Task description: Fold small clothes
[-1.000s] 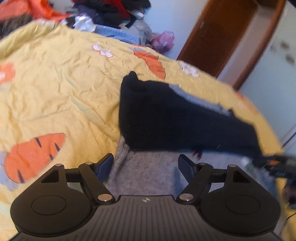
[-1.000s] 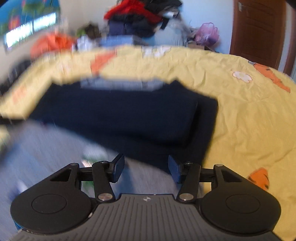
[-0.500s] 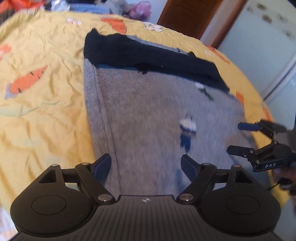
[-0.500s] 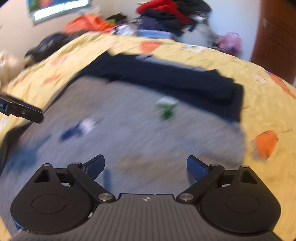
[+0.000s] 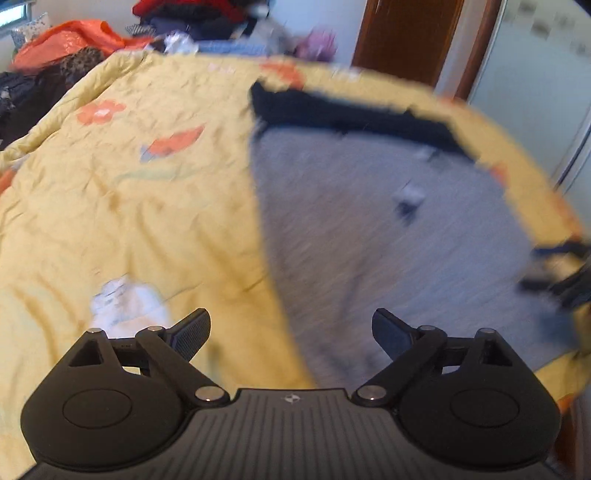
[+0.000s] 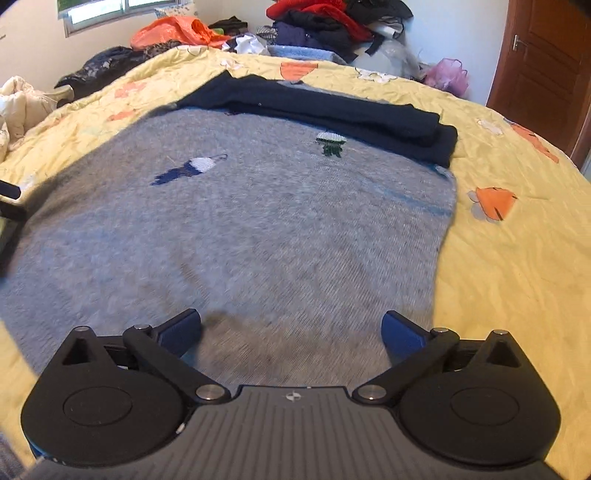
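L wrist view, blurred: left gripper (image 5: 291,332) spread wide, nothing between fingers. It hangs over the yellow quilted bedspread w/ orange carrot and flower prints (image 5: 122,206), at the near-left edge of the grey knitted sweater w/ dark navy sleeves (image 5: 369,229). That edge runs diagonally up from between the fingers; garment body lies to the R of this gripper.

R wrist view, sharper: right gripper (image 6: 291,332) also spread wide, empty, over the near portion of the sweater, knit under both fingers; can't tell if touching. Sweater lies flat on bedspread, grey panel facing up, small blue/white and green motifs visible. Navy sleeves look already folded across the far end as a band. Loose pile of red, dark and orange clothes (image 6: 325,26) beyond far edge of bed.

Key relation: sweater extends straight away from both grippers; near edge closest, sleeve band farthest. Both about equally near, L at left side edge, R nearer the right. Judgement: next fold likely near edge carried toward band, needing a pinch at each near corner. Risk: soft knit may sag between grips.
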A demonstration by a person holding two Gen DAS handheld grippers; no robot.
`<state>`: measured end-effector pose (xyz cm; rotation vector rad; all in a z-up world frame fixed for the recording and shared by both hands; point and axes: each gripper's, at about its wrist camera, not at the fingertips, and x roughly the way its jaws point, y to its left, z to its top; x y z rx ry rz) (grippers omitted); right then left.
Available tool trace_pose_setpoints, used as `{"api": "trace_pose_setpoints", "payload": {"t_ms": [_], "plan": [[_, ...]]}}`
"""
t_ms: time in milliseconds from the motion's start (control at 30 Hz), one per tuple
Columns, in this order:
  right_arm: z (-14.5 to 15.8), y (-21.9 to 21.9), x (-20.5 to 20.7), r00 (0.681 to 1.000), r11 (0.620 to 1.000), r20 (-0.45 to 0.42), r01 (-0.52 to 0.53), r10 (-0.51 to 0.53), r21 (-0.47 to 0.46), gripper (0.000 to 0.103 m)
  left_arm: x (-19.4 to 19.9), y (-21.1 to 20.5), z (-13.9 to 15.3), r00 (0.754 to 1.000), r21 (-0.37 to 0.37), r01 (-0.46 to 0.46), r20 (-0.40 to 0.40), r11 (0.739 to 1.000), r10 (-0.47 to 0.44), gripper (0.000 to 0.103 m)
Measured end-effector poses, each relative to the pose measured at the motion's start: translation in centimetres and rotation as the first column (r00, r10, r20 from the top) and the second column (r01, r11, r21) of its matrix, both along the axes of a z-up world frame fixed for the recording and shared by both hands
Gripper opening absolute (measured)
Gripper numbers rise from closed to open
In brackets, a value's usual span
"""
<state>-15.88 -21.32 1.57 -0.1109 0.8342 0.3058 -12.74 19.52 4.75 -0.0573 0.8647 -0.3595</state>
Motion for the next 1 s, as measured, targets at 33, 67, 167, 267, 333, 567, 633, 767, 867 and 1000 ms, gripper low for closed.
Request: {"api": "trace_pose_setpoints", "payload": {"t_ms": [33, 67, 167, 267, 333, 567, 633, 767, 867, 1000], "plan": [[0.1, 0.2, -0.4, 1.000, 1.000, 0.013, 0.003, -0.003, 0.022, 0.103, -0.4, -0.9, 0.9, 0.999, -0.049, 0.024, 0.029, 0.998, -0.023, 0.095], [0.1, 0.3, -0.9, 1.000, 0.999, 0.022, 0.006, -0.007, 0.040, 0.103, -0.3, -2.2, 1.3, 0.998, -0.083, 0.054, 0.046, 0.995, -0.050, 0.096], [0.2, 1.1, -2.0, 1.000, 0.998, 0.026, 0.009, -0.011, 0.067, 0.103, -0.3, -6.3, 0.3, 0.995, -0.113, 0.096, 0.034, 0.989, -0.093, 0.097], [-0.2, 2.1, -2.7, 0.999, 0.999, 0.039, 0.030, -0.031, 0.035, 0.103, -0.5, -10.5, -2.3, 0.996, -0.002, 0.088, 0.024, 0.996, -0.088, 0.098], [-0.7, 2.4, -2.9, 0.999, 0.999, 0.019, 0.031, -0.032, 0.039, 0.103, -0.5, -11.9, -4.4, 0.999, 0.092, 0.037, -0.012, 0.995, -0.036, 0.101], [-1.1, 2.7, -5.0, 0.999, 0.999, 0.034, 0.033, -0.033, -0.010, 0.103, -3.0, -10.9, -5.5, 0.995, 0.182, -0.088, 0.069, 0.979, 0.077, 0.103], [-0.3, 2.7, -4.8, 0.996, 0.999, 0.076, 0.051, -0.050, -0.006, 0.103, -3.9, -10.1, -5.5, 0.992, 0.181, -0.111, 0.077, 0.977, 0.098, 0.103], [-0.9, 2.2, -3.0, 0.993, 0.992, 0.065, 0.090, -0.096, 0.086, 0.103, -5.8, -8.9, -5.4, 0.988, 0.177, -0.140, 0.089, 0.974, 0.126, 0.103], [-2.2, 2.6, -3.7, 0.993, 0.996, 0.085, 0.086, -0.086, 0.004, 0.103, -7.2, -8.4, -5.2, 0.987, 0.180, -0.144, 0.095, 0.973, 0.129, 0.103], [-2.5, 1.5, -6.8, 0.991, 0.997, 0.110, 0.083, -0.083, 0.003, 0.103, -8.3, -7.6, -5.4, 0.985, 0.174, -0.149, 0.107, 0.973, 0.132, 0.103]]}}
